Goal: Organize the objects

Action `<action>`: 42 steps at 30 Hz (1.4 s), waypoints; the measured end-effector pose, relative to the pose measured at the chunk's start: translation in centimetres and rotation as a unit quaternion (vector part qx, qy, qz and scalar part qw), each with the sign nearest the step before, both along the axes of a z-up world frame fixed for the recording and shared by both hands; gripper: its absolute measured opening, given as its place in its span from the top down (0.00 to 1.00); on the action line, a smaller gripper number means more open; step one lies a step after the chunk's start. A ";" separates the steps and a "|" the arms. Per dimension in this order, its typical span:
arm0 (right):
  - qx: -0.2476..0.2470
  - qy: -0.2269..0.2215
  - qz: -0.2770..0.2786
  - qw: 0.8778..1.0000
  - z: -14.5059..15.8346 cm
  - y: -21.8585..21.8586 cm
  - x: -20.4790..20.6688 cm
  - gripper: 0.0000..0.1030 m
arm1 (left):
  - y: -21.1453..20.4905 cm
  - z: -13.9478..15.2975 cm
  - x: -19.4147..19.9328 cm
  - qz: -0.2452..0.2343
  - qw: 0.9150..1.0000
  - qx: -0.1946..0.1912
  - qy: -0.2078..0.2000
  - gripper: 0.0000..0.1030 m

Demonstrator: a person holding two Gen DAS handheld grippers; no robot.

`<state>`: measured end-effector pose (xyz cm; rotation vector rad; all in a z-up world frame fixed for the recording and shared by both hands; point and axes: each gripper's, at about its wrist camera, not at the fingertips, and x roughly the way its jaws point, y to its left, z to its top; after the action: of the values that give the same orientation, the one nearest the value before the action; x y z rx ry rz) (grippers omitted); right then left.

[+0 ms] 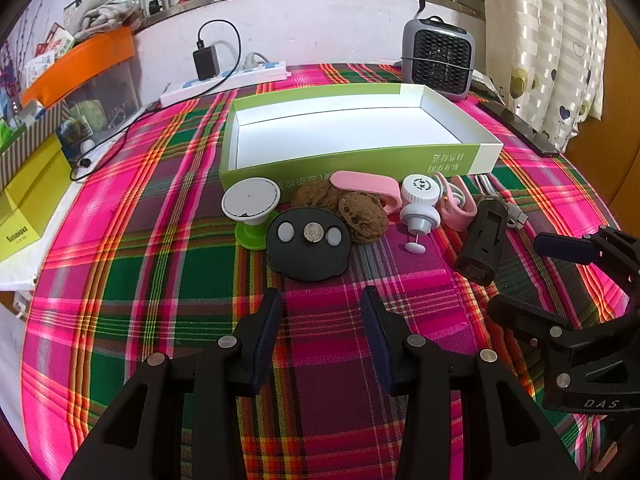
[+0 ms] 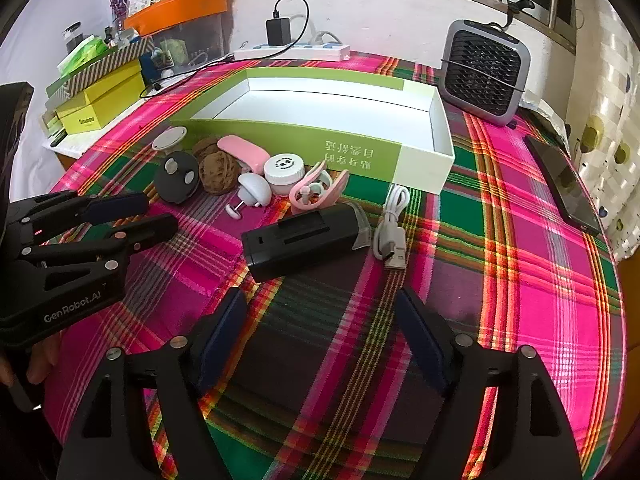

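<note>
An empty green and white box stands on the plaid cloth. In front of it lie a white disc on a green base, a black oval pad, two brown walnuts, a pink case, a white jar, a pink clip, a black rectangular device and a white cable. My left gripper is open and empty, just short of the black pad. My right gripper is open and empty, just short of the black device.
A grey fan heater stands behind the box at the right. A power strip with a black charger lies at the back. Yellow boxes and bins stand at the left. A dark phone lies at the right edge.
</note>
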<state>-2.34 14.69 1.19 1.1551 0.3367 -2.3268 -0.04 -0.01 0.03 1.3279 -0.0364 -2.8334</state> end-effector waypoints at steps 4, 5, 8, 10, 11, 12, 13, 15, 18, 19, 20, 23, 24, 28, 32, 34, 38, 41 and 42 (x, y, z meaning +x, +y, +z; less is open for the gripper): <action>0.001 0.000 0.001 1.000 0.0 0.0 -0.2 0.24 | 0.0 0.0 0.0 0.000 1.000 0.000 0.000 0.61; 0.001 0.000 0.001 1.000 0.0 0.0 -0.2 0.24 | 0.0 0.0 0.0 0.000 1.000 0.000 0.000 0.61; 0.001 0.000 0.001 1.000 0.0 0.0 -0.1 0.24 | 0.0 0.0 0.0 0.000 1.000 0.000 0.000 0.61; 0.001 0.000 0.001 1.000 0.0 0.0 -0.1 0.23 | 0.0 0.0 0.0 0.000 1.000 0.000 0.000 0.61; 0.001 0.000 0.001 1.000 -0.1 0.0 -0.1 0.23 | 0.0 0.0 0.0 0.000 1.000 0.001 0.000 0.61; 0.001 0.000 0.001 1.000 -0.1 0.0 -0.1 0.23 | 0.0 0.0 0.0 0.000 1.000 0.001 0.000 0.61; 0.001 0.000 0.001 1.000 -0.1 -0.1 -0.1 0.23 | 0.0 0.0 0.0 0.000 1.000 0.001 0.000 0.61; 0.001 0.000 0.001 1.000 -0.1 -0.1 -0.1 0.23 | 0.0 0.0 0.0 0.000 1.000 0.001 0.000 0.61; 0.001 0.000 0.001 1.000 -0.1 -0.1 0.0 0.23 | 0.0 0.0 0.0 0.000 1.000 0.001 0.000 0.61; 0.001 0.000 0.001 1.000 -0.1 -0.1 0.0 0.23 | 0.0 0.0 0.0 0.000 1.000 0.001 0.000 0.61; 0.001 0.000 0.001 1.000 -0.1 -0.1 0.0 0.23 | 0.0 0.0 0.0 0.000 1.000 0.001 0.000 0.61; 0.001 0.000 0.001 1.000 -0.1 -0.1 0.0 0.23 | 0.0 0.0 0.0 0.000 1.000 0.001 0.000 0.61; 0.001 0.000 0.001 1.000 -0.1 -0.1 0.0 0.23 | 0.0 0.0 0.0 0.000 1.000 0.001 0.000 0.61; 0.000 0.000 0.001 1.000 -0.1 0.0 -0.2 0.23 | 0.0 0.0 0.0 0.000 1.000 0.002 0.000 0.61; -0.002 -0.001 0.000 1.000 -0.1 0.0 -0.1 0.23 | 0.0 0.0 0.1 0.000 1.000 0.004 0.000 0.61; -0.008 -0.003 0.000 1.000 -0.1 0.2 -0.2 0.23 | 0.0 0.0 0.1 0.000 1.000 0.008 0.000 0.61; -0.011 -0.004 -0.003 1.000 0.0 0.4 0.1 0.23 | 0.0 0.0 0.1 -0.002 1.000 0.004 0.000 0.61; -0.011 -0.004 -0.006 1.000 0.0 0.6 0.1 0.23 | -0.1 0.0 0.1 -0.003 1.000 0.005 -0.001 0.61; -0.011 -0.004 -0.006 1.000 0.0 0.6 0.1 0.23 | -0.1 0.0 0.1 -0.003 1.000 0.004 -0.001 0.61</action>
<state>-2.25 15.32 1.21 1.1590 0.3023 -2.3296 0.04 -0.09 0.02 1.3340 -0.0282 -2.8406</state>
